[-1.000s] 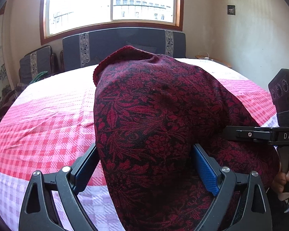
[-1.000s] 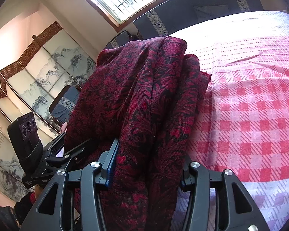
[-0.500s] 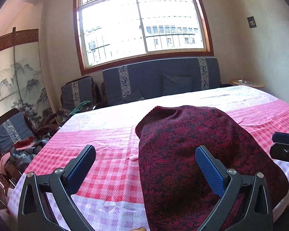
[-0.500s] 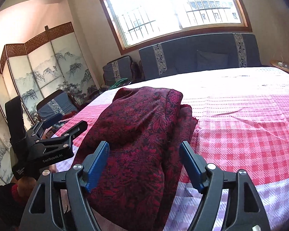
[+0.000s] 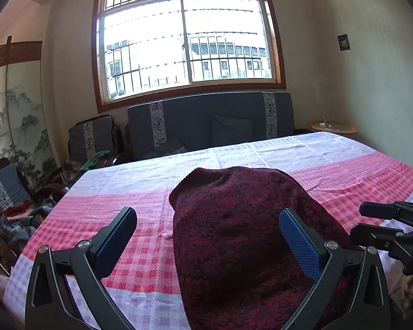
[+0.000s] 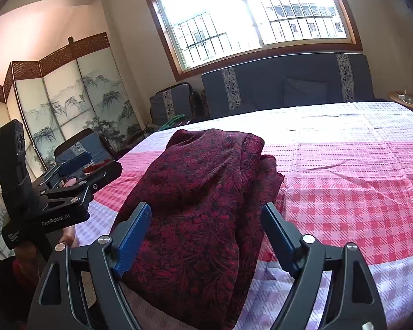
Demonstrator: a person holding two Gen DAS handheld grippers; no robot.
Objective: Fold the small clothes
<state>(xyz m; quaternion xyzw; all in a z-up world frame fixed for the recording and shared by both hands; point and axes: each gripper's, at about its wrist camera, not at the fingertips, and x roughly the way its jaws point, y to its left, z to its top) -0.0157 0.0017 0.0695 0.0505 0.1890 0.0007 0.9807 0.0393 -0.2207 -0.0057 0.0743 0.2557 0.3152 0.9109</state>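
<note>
Both grippers have let go and pulled back since a second ago, when each was clamped on the dark red patterned garment point(image 5: 242, 228) and holding it up; now it's lying folded on the bed.

It sits as a thick bundle by the near edge of the pink-and-white checked bedspread point(image 5: 140, 255), with its lower end draped over that edge. In the right wrist view you can see the layers stacked up along the garment's point(image 6: 206, 192) right side.

Left gripper point(image 5: 208, 236) has its fingers spread wide, nothing between them that they're touching, hovering just off the near edge over the cloth's left part. Right gripper point(image 6: 205, 233) is the same deal, fingers released and wide apart, the bundle showing in the gap.

Past the far edge of the bed there's a dark sofa point(image 5: 206, 121) under a barred window point(image 5: 184, 41), and a painted folding screen point(image 6: 60, 101) off to the left.
</note>
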